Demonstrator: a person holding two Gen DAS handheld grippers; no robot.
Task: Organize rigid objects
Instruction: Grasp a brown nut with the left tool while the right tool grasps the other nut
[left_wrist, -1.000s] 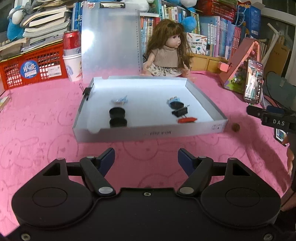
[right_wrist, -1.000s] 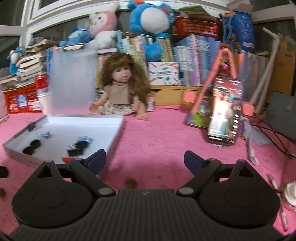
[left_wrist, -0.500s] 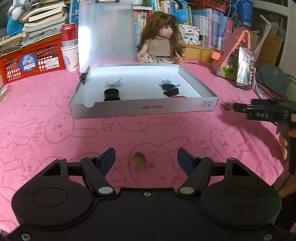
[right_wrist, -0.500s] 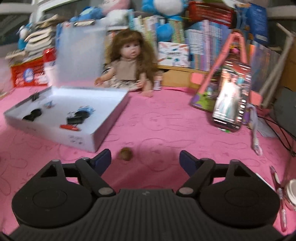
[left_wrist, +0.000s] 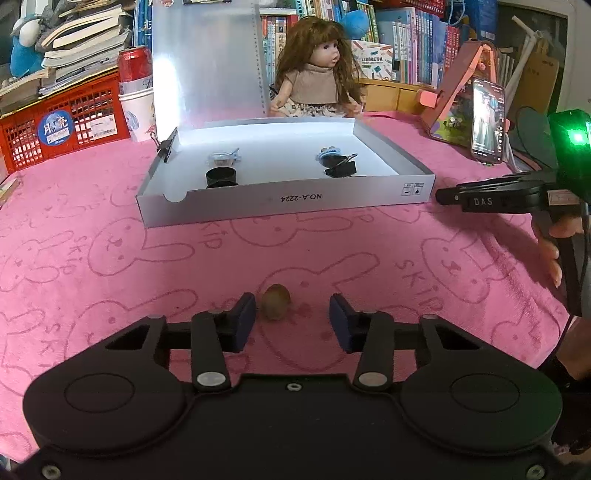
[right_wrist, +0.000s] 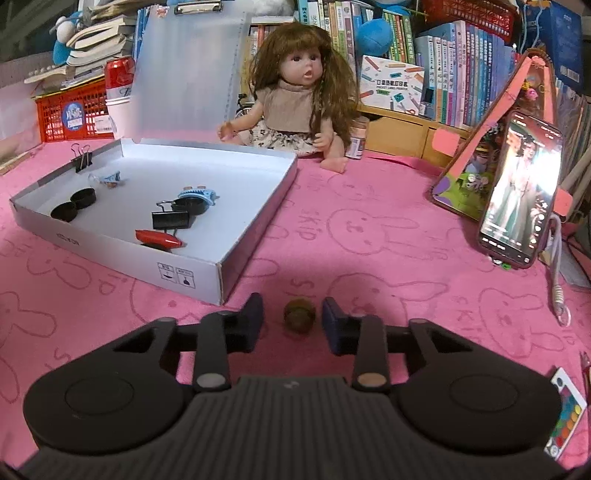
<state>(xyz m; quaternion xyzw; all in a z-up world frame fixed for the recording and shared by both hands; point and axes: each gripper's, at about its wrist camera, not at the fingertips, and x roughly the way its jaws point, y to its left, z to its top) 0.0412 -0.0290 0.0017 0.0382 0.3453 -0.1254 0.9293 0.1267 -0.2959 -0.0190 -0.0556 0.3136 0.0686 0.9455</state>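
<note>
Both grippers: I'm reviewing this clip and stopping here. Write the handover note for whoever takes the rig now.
Left gripper: jaws closing around a brown nut on the pink cloth; nut sits near the left finger, pads not yet pressing.
Right gripper: jaws closing around a second nut by the box's near corner; small gaps remain on both sides.
Done: in the box lie two black caps, a binder clip, a red piece and a blue piece.
Left: finish both grips, carry both nuts into the box.
</note>
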